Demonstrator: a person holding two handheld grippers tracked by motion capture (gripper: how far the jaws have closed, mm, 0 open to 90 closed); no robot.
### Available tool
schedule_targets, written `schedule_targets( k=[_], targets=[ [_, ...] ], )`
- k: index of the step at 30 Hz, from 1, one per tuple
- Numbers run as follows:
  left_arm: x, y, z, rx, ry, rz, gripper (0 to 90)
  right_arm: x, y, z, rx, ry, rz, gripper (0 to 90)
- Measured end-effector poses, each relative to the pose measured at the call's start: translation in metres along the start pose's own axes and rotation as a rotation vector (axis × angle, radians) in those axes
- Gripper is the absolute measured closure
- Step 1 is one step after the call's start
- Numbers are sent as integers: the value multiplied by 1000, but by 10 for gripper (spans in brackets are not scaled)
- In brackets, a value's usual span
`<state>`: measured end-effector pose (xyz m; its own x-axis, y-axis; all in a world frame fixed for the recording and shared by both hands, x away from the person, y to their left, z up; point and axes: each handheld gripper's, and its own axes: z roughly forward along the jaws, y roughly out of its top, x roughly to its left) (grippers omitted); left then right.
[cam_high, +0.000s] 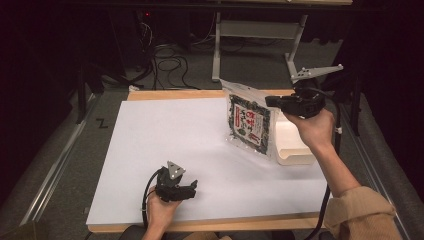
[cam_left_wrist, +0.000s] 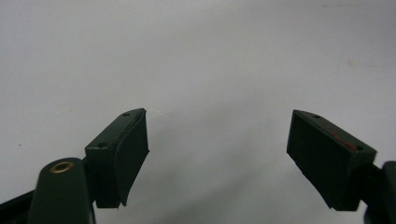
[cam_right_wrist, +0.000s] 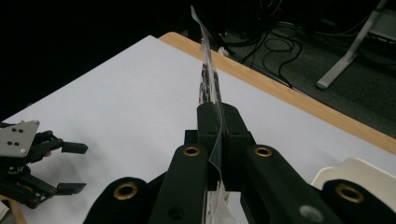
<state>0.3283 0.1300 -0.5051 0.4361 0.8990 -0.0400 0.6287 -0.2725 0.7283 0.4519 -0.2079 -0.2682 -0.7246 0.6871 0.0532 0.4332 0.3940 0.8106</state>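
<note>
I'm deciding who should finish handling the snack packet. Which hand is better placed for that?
Right. The right gripper is shut on the snack packet, holding it up beside the white tray. The left gripper rests open near the table's front edge, apart from both.

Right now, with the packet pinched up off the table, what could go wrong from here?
1. The right gripper pinches only the thin clear edge of the snack packet; the film could slip or tear and the packet could drop.
2. The packet hangs just beside the white tray; a swing could catch its rim.
3. The left gripper sits open on the white table, too far away to steady the packet.
</note>
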Motion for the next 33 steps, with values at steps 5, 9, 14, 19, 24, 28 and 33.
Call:
schedule_targets(
  k=[5,9,14,19,24,28,33],
  targets=[
    [1,0,-1,-4,4,-12,211,-5,6,-5,-28,-18,7,900],
    [1,1,-1,2,6,-2,210,-13,12,-8,-37,-42,27,900],
    [1,0,-1,1,5,-7,210,-21,17,-6,-42,-65,50,900],
    [1,0,-1,3,3,-7,210,-36,25,-11,-43,-124,71,900],
    [1,0,-1,6,2,-8,210,-48,27,-25,-68,-181,95,900],
    [0,0,0,9,4,1,211,-58,26,-33,-63,-217,102,900],
    [-2,-1,0,15,5,15,229,-71,24,-42,-54,-276,114,900]
  ],
)
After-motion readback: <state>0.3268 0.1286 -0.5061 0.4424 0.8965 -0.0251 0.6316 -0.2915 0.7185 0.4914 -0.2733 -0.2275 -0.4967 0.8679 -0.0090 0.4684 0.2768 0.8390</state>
